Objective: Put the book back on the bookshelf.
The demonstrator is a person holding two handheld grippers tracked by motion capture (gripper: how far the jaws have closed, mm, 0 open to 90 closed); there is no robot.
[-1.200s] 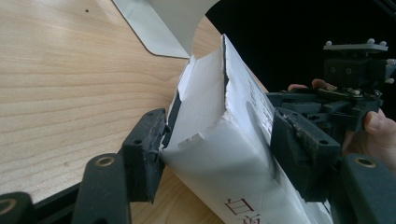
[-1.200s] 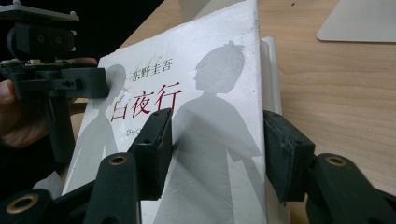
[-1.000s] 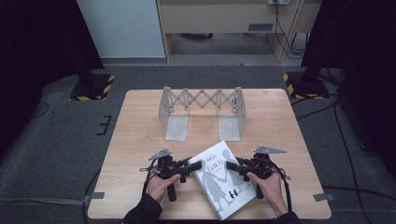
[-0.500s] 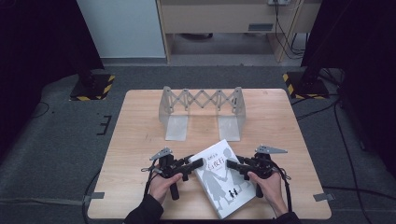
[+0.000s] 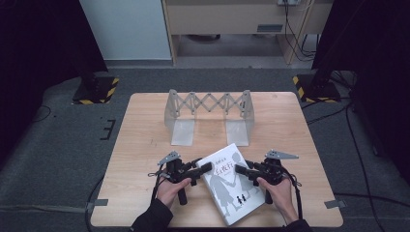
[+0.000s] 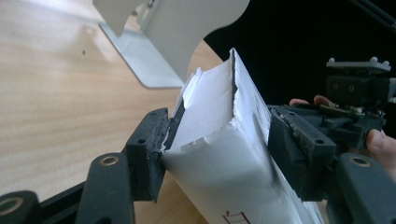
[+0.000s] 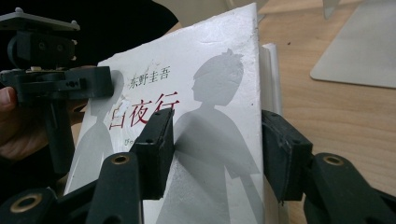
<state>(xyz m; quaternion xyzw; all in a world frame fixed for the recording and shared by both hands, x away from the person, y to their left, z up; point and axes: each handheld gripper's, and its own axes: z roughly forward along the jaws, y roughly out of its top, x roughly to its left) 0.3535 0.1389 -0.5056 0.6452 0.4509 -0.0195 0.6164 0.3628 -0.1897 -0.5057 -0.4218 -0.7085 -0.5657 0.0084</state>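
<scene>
A thick white book [image 5: 231, 186] with grey silhouette figures and red characters on its cover lies at an angle over the front middle of the wooden table [image 5: 145, 145]. My left gripper [image 5: 205, 168] grips its left edge. In the left gripper view both pads press on the book [image 6: 224, 154], one on the pages, one on the cover. My right gripper [image 5: 240, 170] clamps the opposite edge, and in the right gripper view its jaws pinch the book [image 7: 205, 116] across its thickness. I cannot tell whether the book rests on the table or hangs just above it.
An extendable metal book rack [image 5: 209, 113] with scissor links and two flat end plates stands at the back centre of the table. The table's front edge lies just below the hands. Black stands with yellow-striped bases [image 5: 96, 92] sit on the floor beyond the back corners.
</scene>
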